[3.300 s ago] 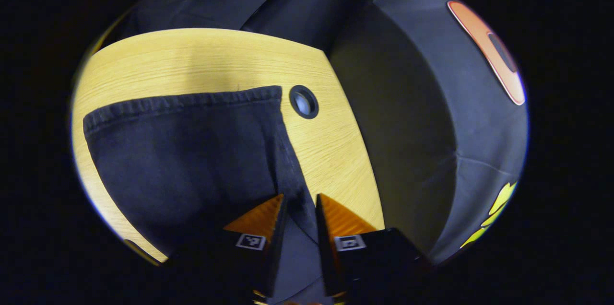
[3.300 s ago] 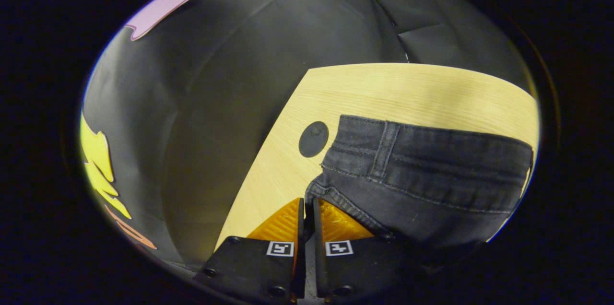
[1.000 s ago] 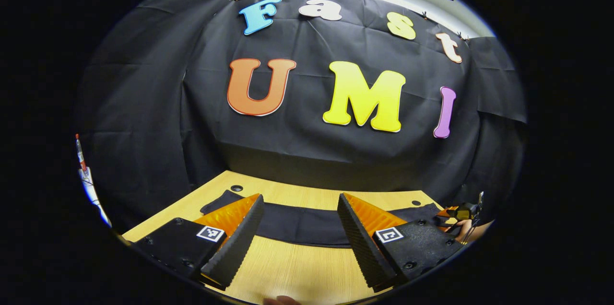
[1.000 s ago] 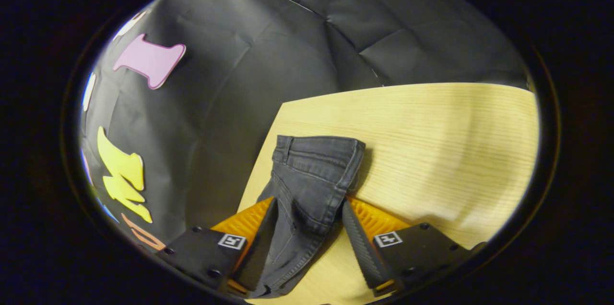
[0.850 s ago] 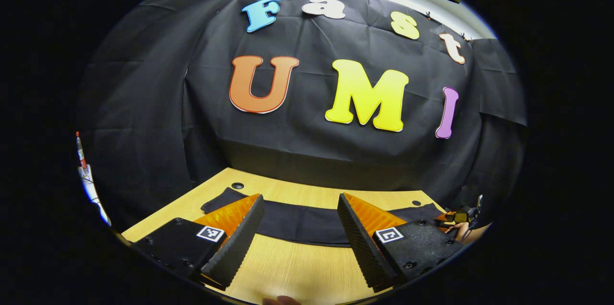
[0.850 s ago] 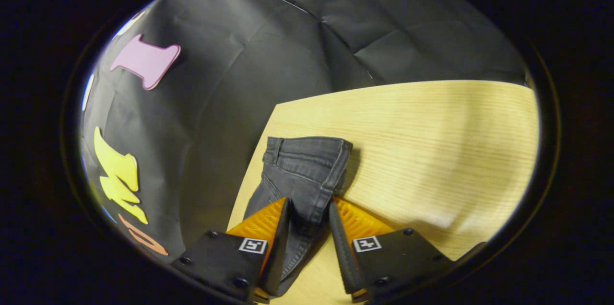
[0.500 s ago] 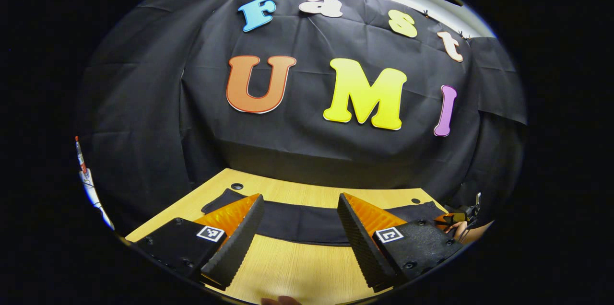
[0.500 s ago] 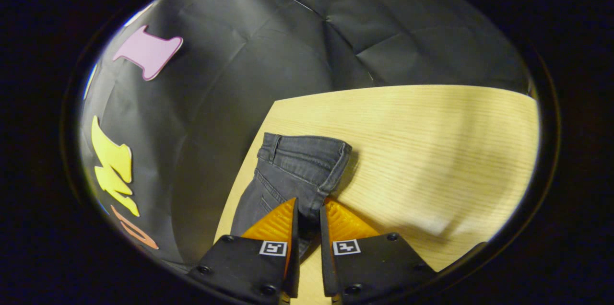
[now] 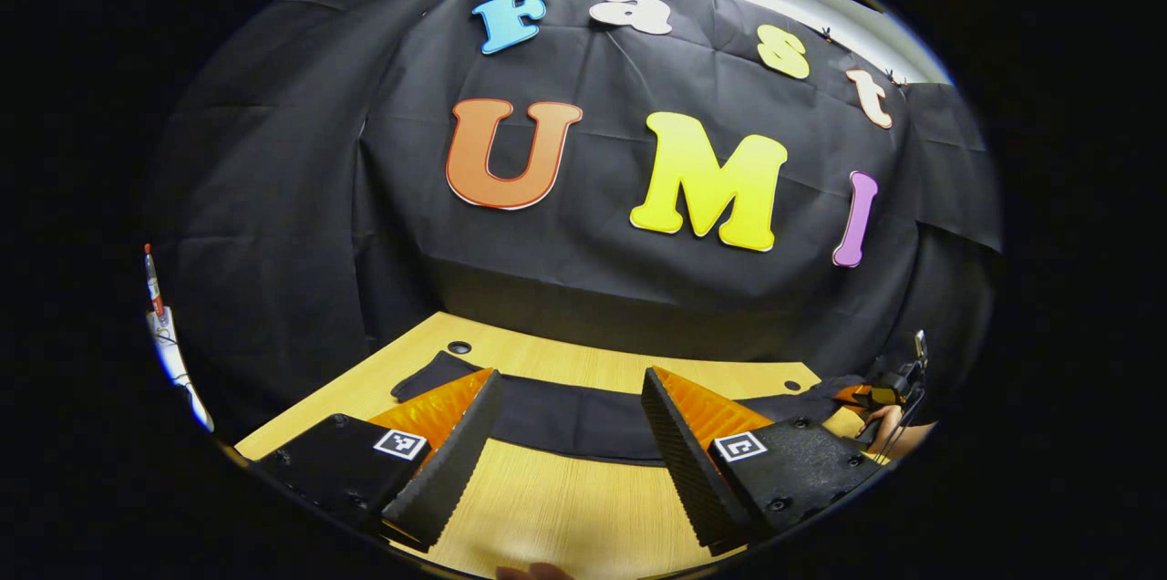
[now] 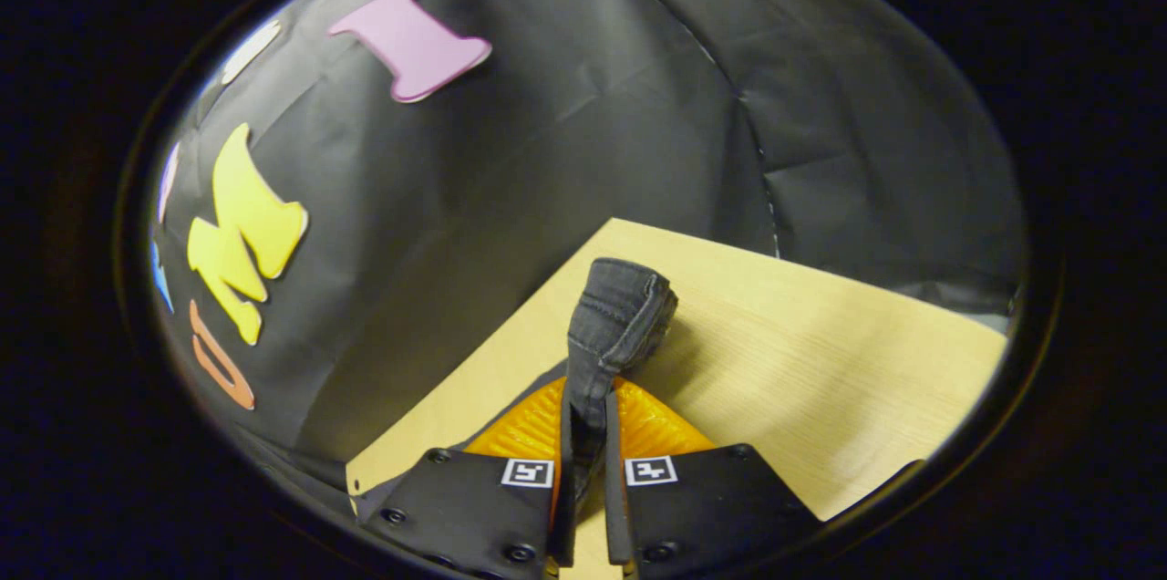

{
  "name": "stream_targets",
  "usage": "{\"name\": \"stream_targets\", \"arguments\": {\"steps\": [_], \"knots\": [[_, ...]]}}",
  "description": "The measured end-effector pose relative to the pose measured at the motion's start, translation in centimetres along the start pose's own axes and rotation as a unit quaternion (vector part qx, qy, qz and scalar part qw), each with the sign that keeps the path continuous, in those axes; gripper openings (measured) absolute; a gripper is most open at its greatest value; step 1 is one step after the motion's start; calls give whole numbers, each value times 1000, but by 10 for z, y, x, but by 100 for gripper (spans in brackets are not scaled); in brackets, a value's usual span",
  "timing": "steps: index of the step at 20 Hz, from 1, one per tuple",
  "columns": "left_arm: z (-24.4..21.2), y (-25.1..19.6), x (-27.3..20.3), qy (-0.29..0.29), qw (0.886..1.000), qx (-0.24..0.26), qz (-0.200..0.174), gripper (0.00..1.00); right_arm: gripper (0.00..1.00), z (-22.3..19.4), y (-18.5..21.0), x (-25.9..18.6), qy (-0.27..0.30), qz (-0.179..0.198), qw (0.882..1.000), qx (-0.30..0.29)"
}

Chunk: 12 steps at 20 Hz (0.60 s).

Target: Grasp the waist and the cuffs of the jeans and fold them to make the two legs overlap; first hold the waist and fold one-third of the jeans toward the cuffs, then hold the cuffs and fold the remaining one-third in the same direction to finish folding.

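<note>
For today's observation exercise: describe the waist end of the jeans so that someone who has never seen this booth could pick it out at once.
Start at the light wooden table in front of the black cloth wall. Near its far edge, the right gripper has its jaws shut on a lifted bunch of dark grey denim, the waist end of the jeans. Its stitched waistband stands up off the table, while the rest of the jeans lies flat.

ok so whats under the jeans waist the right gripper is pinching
The right gripper holds the jeans waist raised; below it lies bare wooden table. The tabletop directly beneath the bunched denim is hidden.
</note>
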<state>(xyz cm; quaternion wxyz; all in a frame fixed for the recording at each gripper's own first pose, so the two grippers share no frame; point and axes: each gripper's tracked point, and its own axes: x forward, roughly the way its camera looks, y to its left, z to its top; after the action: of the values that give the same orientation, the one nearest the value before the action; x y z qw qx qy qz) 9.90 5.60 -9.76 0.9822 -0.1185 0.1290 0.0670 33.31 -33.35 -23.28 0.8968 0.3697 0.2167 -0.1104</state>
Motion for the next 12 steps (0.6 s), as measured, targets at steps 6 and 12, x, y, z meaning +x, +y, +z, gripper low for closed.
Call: {"name": "stream_targets", "arguments": {"steps": [6, 12], "knots": [[0, 22, -9, 0, 1000, -19, 19, 98, 18, 9, 60, -45, -19, 78, 994, -80], [0, 42, -23, -2, 999, -26, 42, 98, 14, -7, 102, -78, -11, 139, 982, -130]]}}
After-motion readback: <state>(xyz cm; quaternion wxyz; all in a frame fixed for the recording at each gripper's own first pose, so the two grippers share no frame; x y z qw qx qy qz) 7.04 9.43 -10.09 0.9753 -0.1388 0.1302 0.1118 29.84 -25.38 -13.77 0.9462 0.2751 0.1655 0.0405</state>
